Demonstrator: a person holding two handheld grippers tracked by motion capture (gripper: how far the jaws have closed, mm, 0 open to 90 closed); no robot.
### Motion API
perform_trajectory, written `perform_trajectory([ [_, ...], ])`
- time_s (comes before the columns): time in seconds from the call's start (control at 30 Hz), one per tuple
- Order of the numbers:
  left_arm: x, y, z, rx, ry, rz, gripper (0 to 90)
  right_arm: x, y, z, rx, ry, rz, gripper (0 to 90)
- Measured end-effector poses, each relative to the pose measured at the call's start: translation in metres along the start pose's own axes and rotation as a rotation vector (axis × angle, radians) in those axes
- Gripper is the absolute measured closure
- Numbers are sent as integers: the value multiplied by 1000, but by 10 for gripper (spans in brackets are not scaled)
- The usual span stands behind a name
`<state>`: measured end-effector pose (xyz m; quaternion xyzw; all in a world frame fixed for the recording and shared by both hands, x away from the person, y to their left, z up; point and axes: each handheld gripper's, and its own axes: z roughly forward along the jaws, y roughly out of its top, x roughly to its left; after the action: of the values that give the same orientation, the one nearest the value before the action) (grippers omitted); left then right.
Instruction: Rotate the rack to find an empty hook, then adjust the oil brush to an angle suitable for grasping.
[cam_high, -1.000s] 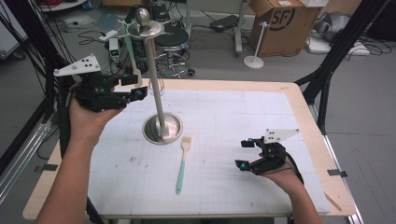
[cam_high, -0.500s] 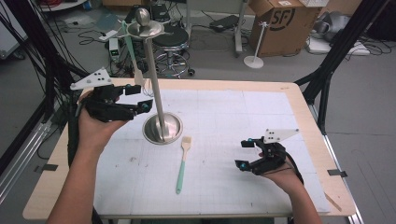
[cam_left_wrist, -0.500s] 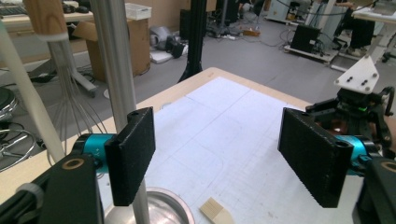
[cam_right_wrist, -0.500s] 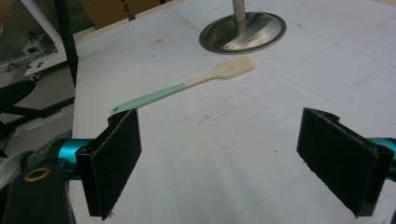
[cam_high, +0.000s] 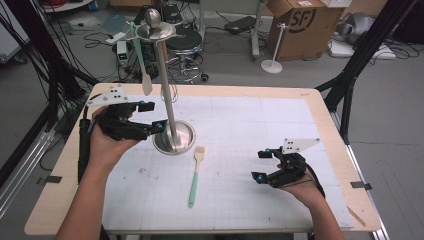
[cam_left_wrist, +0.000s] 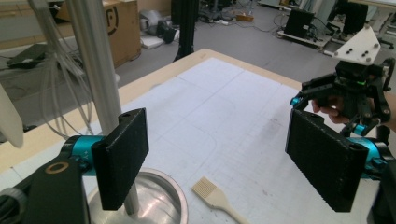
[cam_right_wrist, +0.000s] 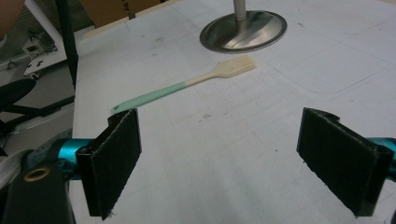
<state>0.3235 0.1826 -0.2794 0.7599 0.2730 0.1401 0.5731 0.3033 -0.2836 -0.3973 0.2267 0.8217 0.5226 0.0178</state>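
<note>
Steel makes up the utensil stand (cam_high: 166, 95), pole rising from a round base at the bench's (cam_high: 320, 107) ten o'clock in the high view, with a white spatula (cam_high: 143, 65) hanging from its top ring. The left gripper (cam_high: 150, 116) sits beside the pole, jaws spread and holding nothing; the right gripper (cam_high: 261, 164) rests at four o'clock, jaws likewise parted. A mint-handled brush (cam_high: 195, 175) lies flat near the centre, just below the base.

From the left gripper view, the pole (cam_left_wrist: 95, 65) stands just behind the left-hand jaw, the brush head (cam_left_wrist: 208, 190) at six o'clock.

In the right gripper view, the brush (cam_right_wrist: 187, 85) lies at eleven o'clock, well beyond the released jaws.

Judging by this, the reach for the brush has not begun; next, one gripper must lower over the handle and close.
</note>
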Motion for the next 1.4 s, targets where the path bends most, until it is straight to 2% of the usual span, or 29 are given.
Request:
perform_trajectory([
  [0.1, -2, -7, 2, -4, -3, -7, 207, 0, 0, 0, -2, -2, -2, 131],
  [0.2, -4, -14, 6, 20, 20, 2, 198, 0, 0, 0, 0, 1, -2, 131],
  [0.4, -7, -27, 14, 41, 3, 1, 175, 0, 0, 0, 0, 0, 1, 131],
  [0.7, -9, -37, 20, 63, -6, -6, 168, -1, -1, 2, 10, 1, 1, 131],
  [1.03, -14, -44, 20, 61, -5, -4, 167, 0, -2, 0, 2, -2, 1, 131],
  [1.13, -15, -49, 20, 64, 7, 3, 167, 0, -2, 0, -1, -4, 1, 131],
  [1.23, -16, -56, 20, 52, -10, -9, 168, -1, -2, 1, 7, -5, -2, 131],
  [1.4, -17, -66, 24, 63, -23, -14, 167, 0, -3, 4, 22, -5, 1, 131],
])
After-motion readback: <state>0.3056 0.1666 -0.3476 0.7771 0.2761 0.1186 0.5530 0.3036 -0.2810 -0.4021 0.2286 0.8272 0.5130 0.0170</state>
